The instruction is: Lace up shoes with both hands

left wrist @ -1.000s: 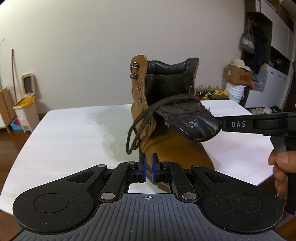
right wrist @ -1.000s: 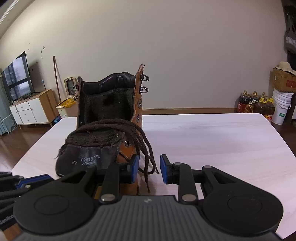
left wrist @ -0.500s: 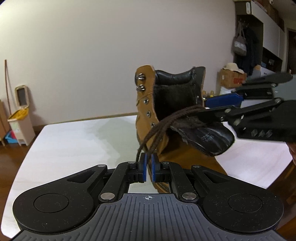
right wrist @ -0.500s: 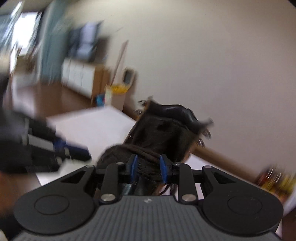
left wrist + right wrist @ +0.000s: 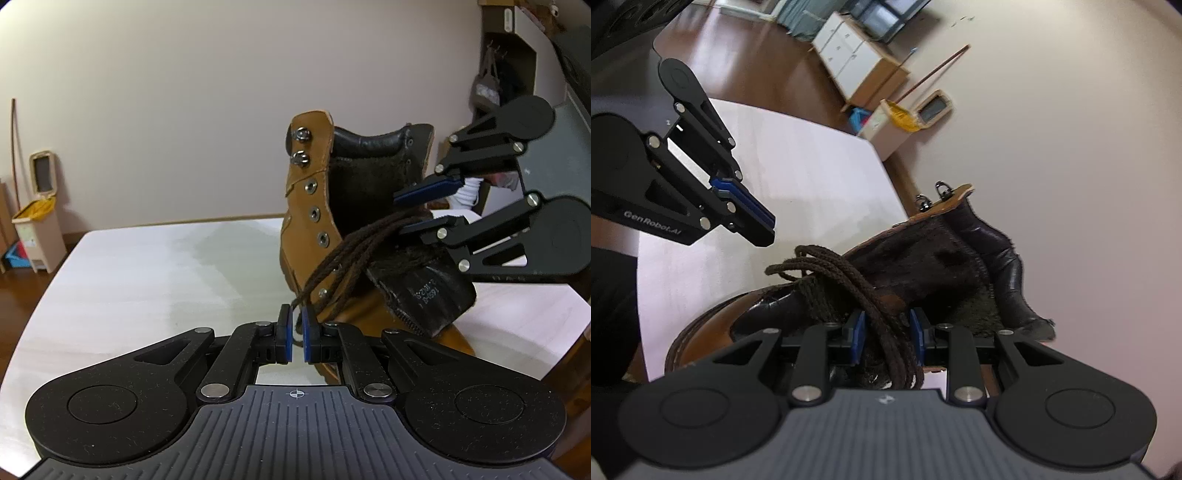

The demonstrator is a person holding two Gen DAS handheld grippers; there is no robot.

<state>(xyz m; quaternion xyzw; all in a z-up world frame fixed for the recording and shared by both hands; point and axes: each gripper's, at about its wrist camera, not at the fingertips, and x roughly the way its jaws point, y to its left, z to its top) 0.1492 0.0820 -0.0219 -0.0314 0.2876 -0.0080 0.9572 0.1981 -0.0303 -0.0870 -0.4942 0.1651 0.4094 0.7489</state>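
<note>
Brown lace point(image 5: 343, 254) pinched by left gripper point(image 5: 295, 325); right gripper point(image 5: 886, 328) straddling strands

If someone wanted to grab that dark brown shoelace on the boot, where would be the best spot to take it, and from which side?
Probably the free span of the brown shoelace, where its strands hang clear between the folded-down tongue and the eyelet row. Come from the boot's open front, jaws straddling the strands crosswise. Up on the tongue the cords lie bunched against leather, leaving less room to close around just one.

Matt tan leather boot point(image 5: 317, 206), metal eyelets; braided brown cord lace point(image 5: 343, 254); smooth pale table point(image 5: 147, 273)
</note>
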